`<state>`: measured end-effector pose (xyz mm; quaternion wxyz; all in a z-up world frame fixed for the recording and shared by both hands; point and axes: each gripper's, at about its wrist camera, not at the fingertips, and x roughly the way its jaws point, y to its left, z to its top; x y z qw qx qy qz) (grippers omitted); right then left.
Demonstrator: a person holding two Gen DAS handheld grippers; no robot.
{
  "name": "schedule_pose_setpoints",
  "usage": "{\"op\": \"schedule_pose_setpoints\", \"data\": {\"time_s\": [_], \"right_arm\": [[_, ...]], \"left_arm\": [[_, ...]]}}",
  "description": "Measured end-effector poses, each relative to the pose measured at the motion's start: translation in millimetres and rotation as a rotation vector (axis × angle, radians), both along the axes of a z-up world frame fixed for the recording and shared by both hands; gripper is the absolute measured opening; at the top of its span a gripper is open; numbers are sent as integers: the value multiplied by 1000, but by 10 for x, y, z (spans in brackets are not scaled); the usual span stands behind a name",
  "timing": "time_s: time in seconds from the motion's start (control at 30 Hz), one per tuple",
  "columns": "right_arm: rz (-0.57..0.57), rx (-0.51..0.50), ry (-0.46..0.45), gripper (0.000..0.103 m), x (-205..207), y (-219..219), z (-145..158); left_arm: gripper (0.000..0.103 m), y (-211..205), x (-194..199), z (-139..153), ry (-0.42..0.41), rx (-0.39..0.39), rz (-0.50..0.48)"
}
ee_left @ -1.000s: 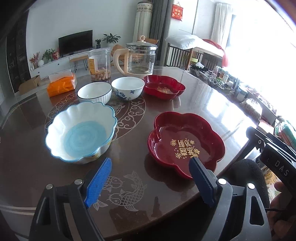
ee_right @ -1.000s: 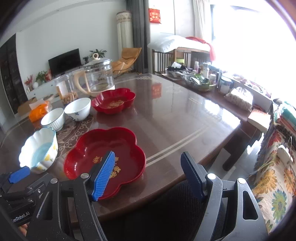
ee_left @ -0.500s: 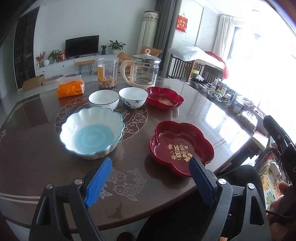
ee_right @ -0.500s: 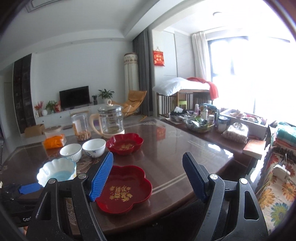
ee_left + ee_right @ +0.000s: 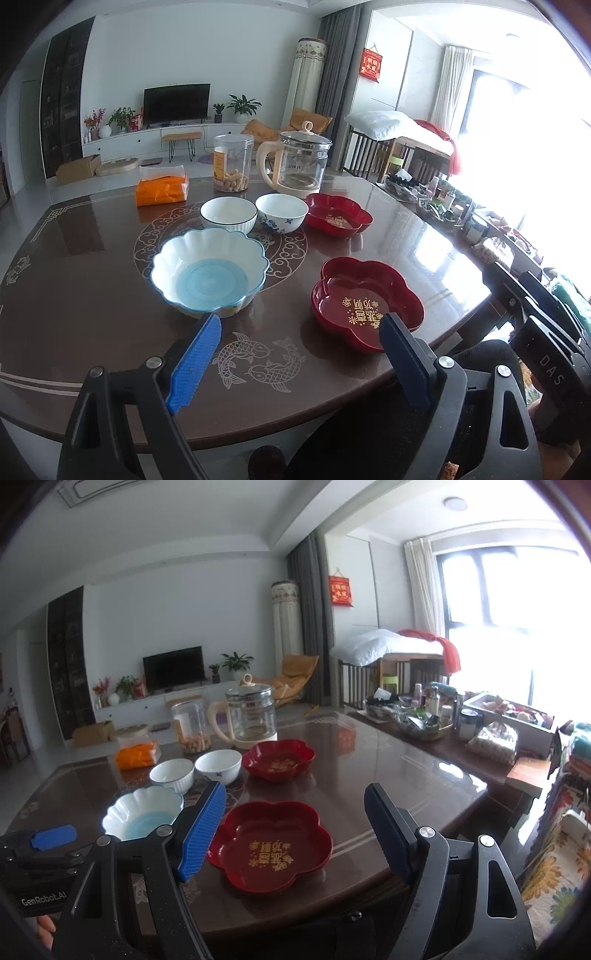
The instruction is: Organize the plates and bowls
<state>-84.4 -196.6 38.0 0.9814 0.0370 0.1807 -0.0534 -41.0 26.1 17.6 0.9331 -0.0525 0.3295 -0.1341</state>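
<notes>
On the dark round table [image 5: 85, 280] stand a scalloped white and blue bowl [image 5: 208, 271], a white ribbed bowl [image 5: 228, 214], a white bowl with blue flowers [image 5: 282, 213], a far red flower-shaped plate [image 5: 338, 215] and a near red flower-shaped plate [image 5: 365, 301] with gold characters. My left gripper [image 5: 299, 339] is open and empty, above the near table edge. My right gripper [image 5: 295, 812] is open and empty, held over the near red plate [image 5: 271, 847]. The scalloped bowl [image 5: 142, 814] lies to its left.
A glass kettle [image 5: 297, 162], a plastic jar of snacks [image 5: 232, 168] and an orange tissue pack [image 5: 161, 186] stand at the far side of the table. A cluttered side counter [image 5: 436, 720] runs along the right. A dark chair [image 5: 406, 417] sits below the table edge.
Both grippers have pulled back and risen from the table, so the bowls and plates look smaller and lower in view. Both stay open and empty. Nothing on the table moved.
</notes>
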Motion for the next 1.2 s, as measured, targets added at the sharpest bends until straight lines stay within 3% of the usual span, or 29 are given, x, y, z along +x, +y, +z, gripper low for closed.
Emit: {"op": "schedule_pose_setpoints", "data": {"time_s": [0.23,0.6,0.73,0.93,1.2], "right_arm": [[115,13,143,80,136,185,-96],[253,36,175,80,234,268,-96],[242,82,187,80,336,58,-87],[228,133,299,80,665,-395,-152],[108,68,427,80,1302,-1192,-34]], "left_arm": [[92,184,-31,-5,-11,14,51],[92,409,96,-186,54,13,105],[92,389,184,-273,64,47,91],[92,246,533,-444,150,88,22],[92,-91,1293,-126,159,85,-164]]}}
